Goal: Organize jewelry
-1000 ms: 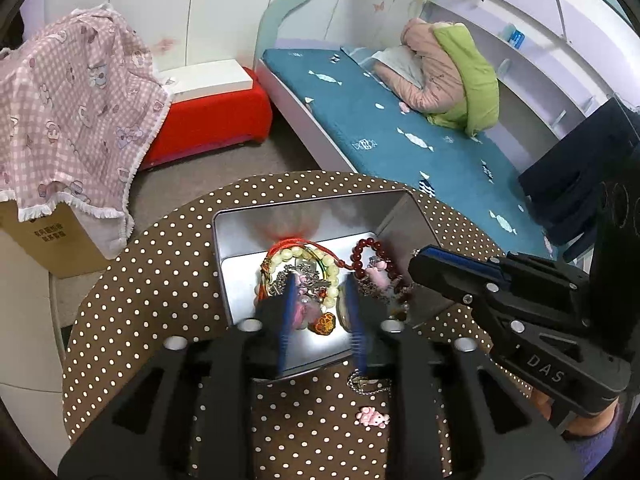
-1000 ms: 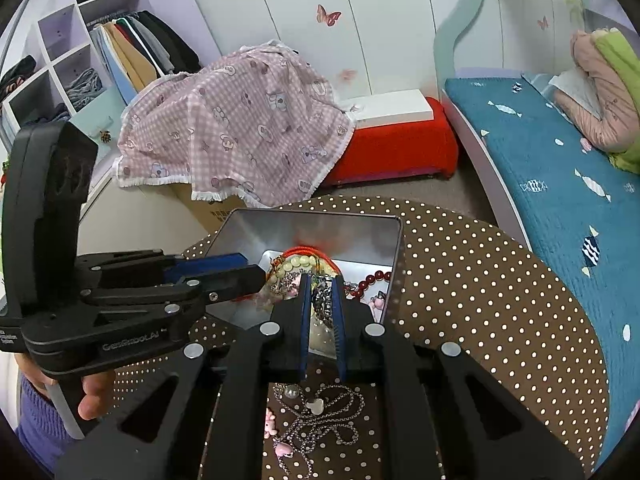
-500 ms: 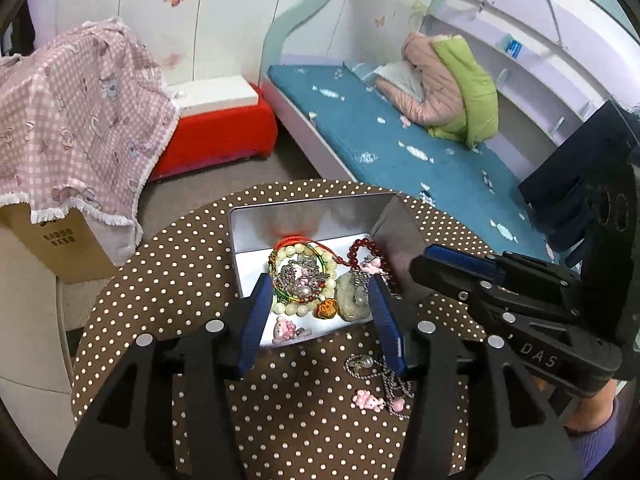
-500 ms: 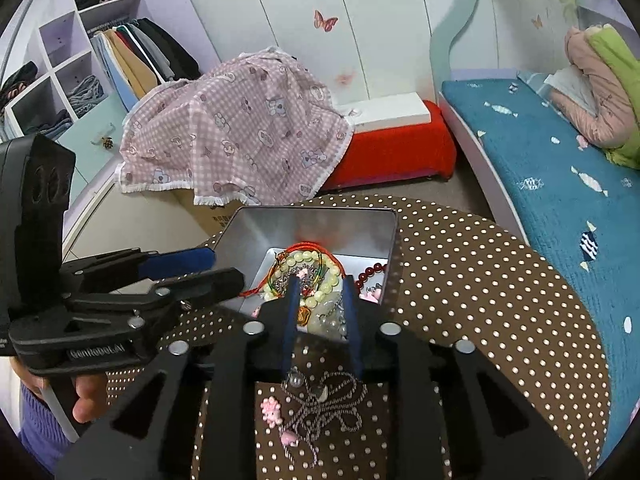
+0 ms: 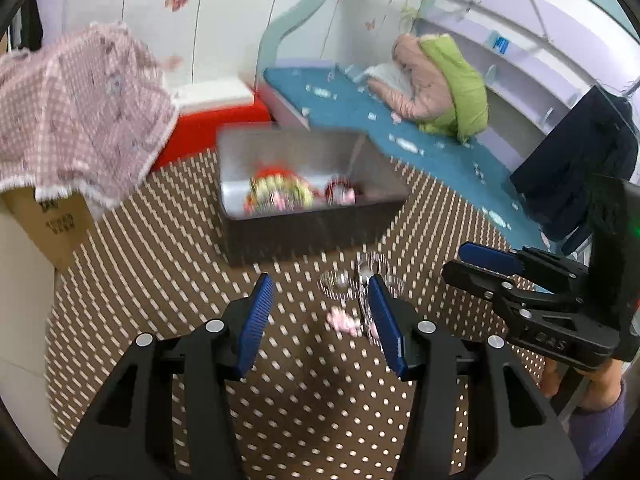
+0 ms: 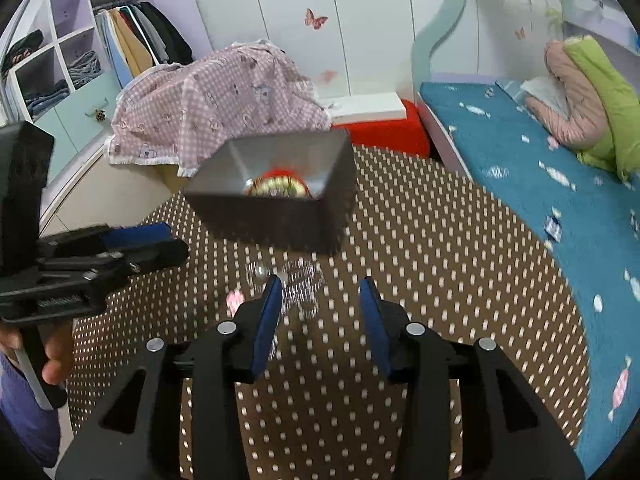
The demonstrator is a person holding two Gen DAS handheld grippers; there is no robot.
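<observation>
A metal box (image 5: 308,236) (image 6: 276,220) stands on the dotted round table and holds bead bracelets (image 5: 280,192) (image 6: 276,188). A silver chain necklace (image 5: 360,280) (image 6: 300,280) with pink charms (image 5: 340,320) (image 6: 234,300) lies on the cloth in front of the box. My left gripper (image 5: 324,320) is open and empty, low over the cloth just left of the necklace. My right gripper (image 6: 320,316) is open and empty, just behind the necklace. Both views are motion-blurred.
The brown polka-dot tablecloth (image 6: 440,280) covers the round table. A bed (image 6: 540,168) lies to the right, a red stool (image 6: 380,132) and a pink-draped carton (image 6: 208,104) behind the table. The other gripper shows at each view's side.
Both grippers have pulled back from over the box and dropped lower toward the cloth. Both have opened wide. The jewelry stays in the box, the necklace on the cloth.
</observation>
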